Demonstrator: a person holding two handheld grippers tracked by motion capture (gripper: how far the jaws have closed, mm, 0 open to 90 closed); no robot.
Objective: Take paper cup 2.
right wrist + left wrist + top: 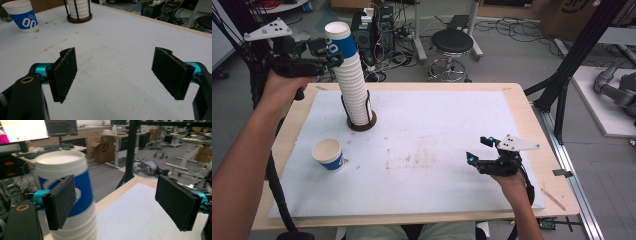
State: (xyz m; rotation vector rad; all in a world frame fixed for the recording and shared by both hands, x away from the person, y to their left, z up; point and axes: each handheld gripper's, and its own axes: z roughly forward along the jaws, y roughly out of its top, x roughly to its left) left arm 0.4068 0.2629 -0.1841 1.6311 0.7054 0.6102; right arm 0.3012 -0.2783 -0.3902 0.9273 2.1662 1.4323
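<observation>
Work in hand: pulling the top cup (340,36) off the tall stack of paper cups (352,85), judged from the raised left gripper (332,59) at the stack's head.
Key relation: top cup at about 3 o'clock from the left gripper in the high view, level with the fingertips, just beside them.
Long axis: stack upright with a slight lean toward 11 o'clock in the high view; cup axis crosswise to the jaws' reach, so a side grip around the wall looks likely.
Cup against jaws: in the left gripper view, top cup (65,182) off toward 9 o'clock, behind the left pad (60,201); right pad (178,201) well apart over the white mat (140,220). Not centred in the gap; cannot tell whether the left pad touches the cup wall.
Left jaws: spread wide, nothing held.
Right jaws: spread wide in the right gripper view, nothing between them; right gripper (482,150) low over the mat toward 4 o'clock, well apart from the stack.
Nearer hand: left, by far.
Stack base: seated in a dark wire holder (361,120) at about 10 o'clock on the mat.
Loose cup: single blue-and-white cup (328,154) upright at about 8 o'clock, apart from the holder.
Next move, as a guess: shifting the left gripper sideways until the cup sits between both pads, then closing.
</observation>
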